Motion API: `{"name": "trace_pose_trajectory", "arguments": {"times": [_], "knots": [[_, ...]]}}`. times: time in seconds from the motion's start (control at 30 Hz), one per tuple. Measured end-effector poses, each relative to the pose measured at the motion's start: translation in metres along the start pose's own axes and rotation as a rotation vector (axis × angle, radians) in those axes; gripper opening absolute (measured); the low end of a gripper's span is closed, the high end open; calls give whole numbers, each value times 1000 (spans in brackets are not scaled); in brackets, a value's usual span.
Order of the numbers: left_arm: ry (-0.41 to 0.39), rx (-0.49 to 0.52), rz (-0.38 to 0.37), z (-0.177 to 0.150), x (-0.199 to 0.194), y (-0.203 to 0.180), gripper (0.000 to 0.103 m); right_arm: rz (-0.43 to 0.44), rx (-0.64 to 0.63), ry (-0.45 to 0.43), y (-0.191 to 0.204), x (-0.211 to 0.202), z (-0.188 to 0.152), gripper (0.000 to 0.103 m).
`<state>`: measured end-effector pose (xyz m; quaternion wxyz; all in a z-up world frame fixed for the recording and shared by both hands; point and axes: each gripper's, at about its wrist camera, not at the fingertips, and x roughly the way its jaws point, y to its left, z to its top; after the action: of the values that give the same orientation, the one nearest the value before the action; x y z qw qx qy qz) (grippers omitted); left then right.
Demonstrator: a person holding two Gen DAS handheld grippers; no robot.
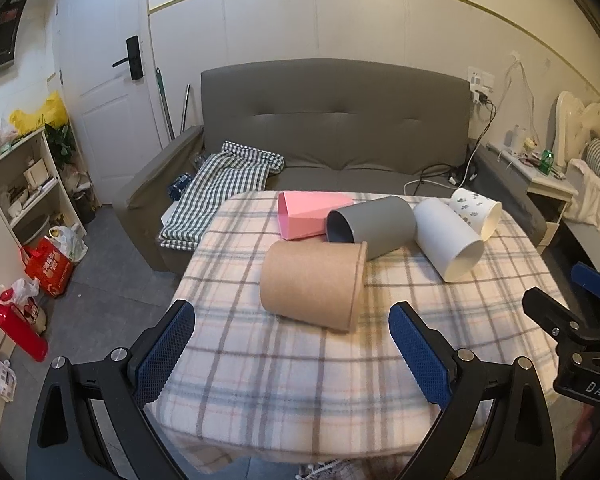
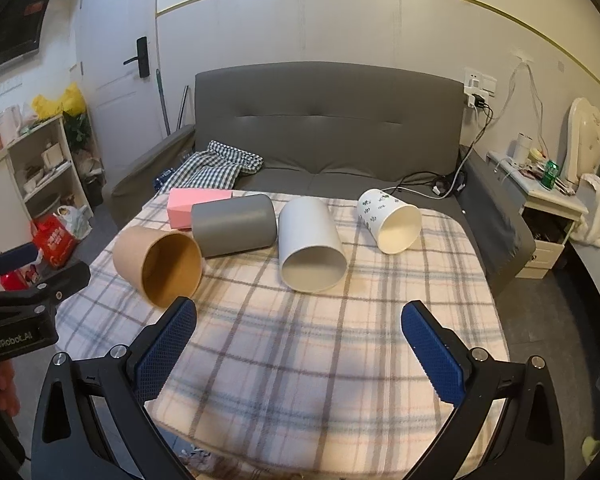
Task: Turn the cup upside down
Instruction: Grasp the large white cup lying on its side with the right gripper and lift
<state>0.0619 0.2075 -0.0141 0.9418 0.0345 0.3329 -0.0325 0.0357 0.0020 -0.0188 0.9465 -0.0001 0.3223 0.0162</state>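
Note:
Several cups lie on their sides on the plaid-covered table (image 1: 284, 380) (image 2: 300, 360): a brown paper cup (image 1: 312, 282) (image 2: 156, 264), a pink faceted cup (image 1: 310, 213) (image 2: 188, 206), a grey cup (image 1: 374, 224) (image 2: 234, 224), a plain white cup (image 1: 446, 238) (image 2: 310, 240) and a white patterned cup (image 1: 476, 210) (image 2: 388, 218). My left gripper (image 1: 290, 320) is open and empty, just short of the brown cup. My right gripper (image 2: 300, 316) is open and empty, in front of the plain white cup.
A grey sofa (image 1: 336, 120) with a checked cloth (image 1: 224, 184) stands behind the table. Shelves (image 1: 24, 184) and red bags (image 1: 48, 266) are on the left, a nightstand (image 2: 548, 208) on the right. Each gripper shows at the edge of the other's view (image 1: 580, 320) (image 2: 20, 296).

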Motion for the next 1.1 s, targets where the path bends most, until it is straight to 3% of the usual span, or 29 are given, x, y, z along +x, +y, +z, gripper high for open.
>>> {"name": "trace_pose_trajectory", "arguments": {"times": [0.23,0.53,0.63,0.7,0.77,1.1], "knots": [[8,4,19,18,31,-2,100,24,-22,22,-12,47,18,103],[27,18,50,25,65,-1,100,82,38,128,-32,131,34,103],[44,13,42,23,72,-1,100,83,34,155,-33,149,33,98],[37,8,38,23,72,0,100,91,41,174,-34,159,32,86],[40,17,35,23,72,-2,100,106,54,199,-34,165,30,73],[5,28,38,29,42,-2,101,65,60,238,-25,125,1,73]]}}
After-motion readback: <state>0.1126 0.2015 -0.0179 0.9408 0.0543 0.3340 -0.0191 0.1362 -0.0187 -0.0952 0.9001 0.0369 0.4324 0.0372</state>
